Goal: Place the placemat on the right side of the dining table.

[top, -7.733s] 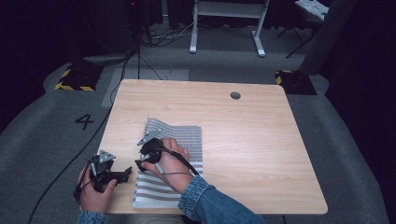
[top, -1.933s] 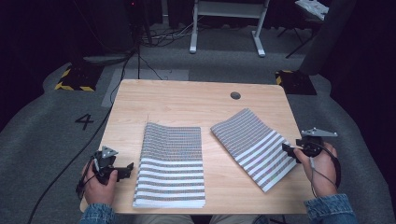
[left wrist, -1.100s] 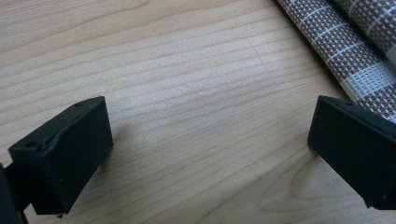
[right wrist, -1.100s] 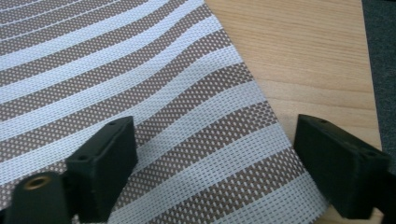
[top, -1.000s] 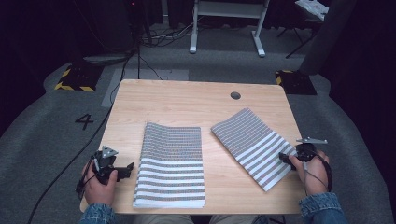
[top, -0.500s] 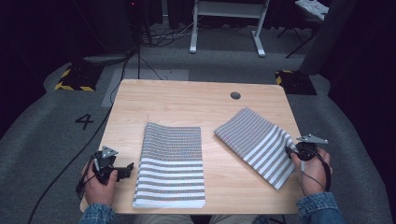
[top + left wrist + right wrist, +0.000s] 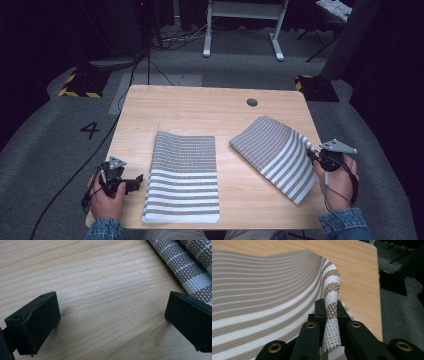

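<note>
A: Where's the right gripper (image 7: 314, 156) rn?

B: At 4 o'clock on the table (image 7: 200, 107), near its right edge. Jaws have just been closing & now pinch the right-hand striped mat (image 7: 275, 152) by its edge; in the right gripper view the weave curls up between the pads (image 7: 321, 312).

A: And the mat vs the gripper?

B: It spreads from the jaws toward 10 o'clock, long axis running 10-to-4, gripped side raised off the wood, far side resting on it. Right hand (image 7: 336, 181) is by far the nearer one.

A: Left side?

B: Left gripper (image 7: 134, 180) sits at 8 o'clock, jaws wide apart w/ nothing between (bare wood under them), just beside the other mat (image 7: 184, 175), which lies flat, long axis 12-to-6.

A: Count?

B: 2 mats, 2 grippers, 1 table.
</note>
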Tool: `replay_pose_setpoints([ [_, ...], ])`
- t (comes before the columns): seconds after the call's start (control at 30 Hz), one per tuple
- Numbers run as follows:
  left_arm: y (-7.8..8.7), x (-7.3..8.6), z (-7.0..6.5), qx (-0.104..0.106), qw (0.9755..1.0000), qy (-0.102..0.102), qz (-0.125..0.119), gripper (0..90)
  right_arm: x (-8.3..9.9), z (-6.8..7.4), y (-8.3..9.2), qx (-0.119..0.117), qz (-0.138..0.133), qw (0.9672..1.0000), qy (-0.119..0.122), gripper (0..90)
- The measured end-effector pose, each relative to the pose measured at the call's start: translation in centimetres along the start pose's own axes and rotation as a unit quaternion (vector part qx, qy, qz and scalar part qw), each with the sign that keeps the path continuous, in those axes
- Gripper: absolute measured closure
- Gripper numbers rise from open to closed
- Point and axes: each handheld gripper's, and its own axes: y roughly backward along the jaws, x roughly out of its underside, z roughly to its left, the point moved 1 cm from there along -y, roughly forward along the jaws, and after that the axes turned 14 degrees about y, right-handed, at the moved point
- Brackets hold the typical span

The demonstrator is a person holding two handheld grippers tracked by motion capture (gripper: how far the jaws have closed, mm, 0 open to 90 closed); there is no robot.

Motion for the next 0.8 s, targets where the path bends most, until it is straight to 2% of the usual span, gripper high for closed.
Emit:
replay_pose_setpoints([
  [0.1, 0.0, 0.0, 0.0, 0.000, 1.0000, 0.001, 0.000, 0.0, -1.2, 1.0, 0.6, -0.019, -0.016, 0.9996, 0.009, 88.1],
  [0.13, 0.0, 0.0, 0.0, 0.000, 1.0000, 0.001, 0.000, 0.0, -1.2, 1.0, 0.6, -0.019, -0.016, 0.9996, 0.009, 88.1],
  [0.17, 0.0, 0.0, 0.0, 0.000, 1.0000, 0.000, 0.000, 0.0, -1.9, 1.8, 0.9, -0.032, -0.026, 0.9990, 0.018, 88.4],
  [0.2, 0.0, 0.0, 0.0, 0.000, 1.0000, 0.000, 0.000, 0.0, -1.9, 1.8, 0.9, -0.032, -0.026, 0.9990, 0.018, 88.4],
  [0.23, 0.0, 0.0, 0.0, 0.002, 1.0000, 0.001, 0.001, 0.0, -2.3, 2.2, 1.1, -0.037, -0.032, 0.9985, 0.024, 88.5],
  [0.27, 0.0, 0.0, 0.0, 0.001, 1.0000, 0.001, 0.001, 0.0, -3.0, 3.1, 1.4, -0.052, -0.042, 0.9974, 0.028, 88.5],
  [0.33, 0.0, 0.0, 0.0, 0.001, 1.0000, 0.001, 0.001, 0.0, -3.3, 3.6, 1.6, -0.059, -0.048, 0.9966, 0.033, 88.5],
  [0.37, 0.0, 0.0, 0.0, 0.001, 1.0000, 0.001, 0.001, 0.0, -4.0, 4.6, 1.9, -0.072, -0.057, 0.9950, 0.038, 88.5],
  [0.4, 0.0, 0.0, 0.0, 0.001, 1.0000, 0.001, 0.001, 0.0, -4.0, 4.6, 1.9, -0.072, -0.057, 0.9950, 0.038, 88.5],
  [0.43, 0.0, 0.0, 0.0, 0.001, 1.0000, 0.001, 0.001, 0.0, -4.5, 5.6, 2.1, -0.088, -0.067, 0.9928, 0.046, 88.5],
  [0.57, 0.0, 0.0, 0.0, 0.002, 1.0000, 0.001, 0.001, 0.0, -5.0, 7.8, 2.5, -0.123, -0.074, 0.9872, 0.070, 88.3],
  [0.6, 0.0, 0.0, 0.0, 0.002, 1.0000, 0.001, 0.001, 0.0, -5.0, 7.8, 2.5, -0.123, -0.074, 0.9872, 0.070, 88.3],
  [0.63, 0.0, 0.0, 0.0, 0.001, 1.0000, 0.001, 0.001, 0.0, -5.1, 8.3, 2.5, -0.130, -0.073, 0.9861, 0.073, 88.3],
  [0.7, 0.0, 0.0, 0.0, 0.002, 1.0000, 0.001, 0.001, 0.0, -4.8, 10.0, 2.5, -0.156, -0.069, 0.9819, 0.082, 88.0],
  [0.8, 0.0, 0.0, 0.0, 0.000, 1.0000, 0.001, 0.000, 0.0, -4.0, 11.6, 2.5, -0.182, -0.066, 0.9778, 0.081, 87.7],
])
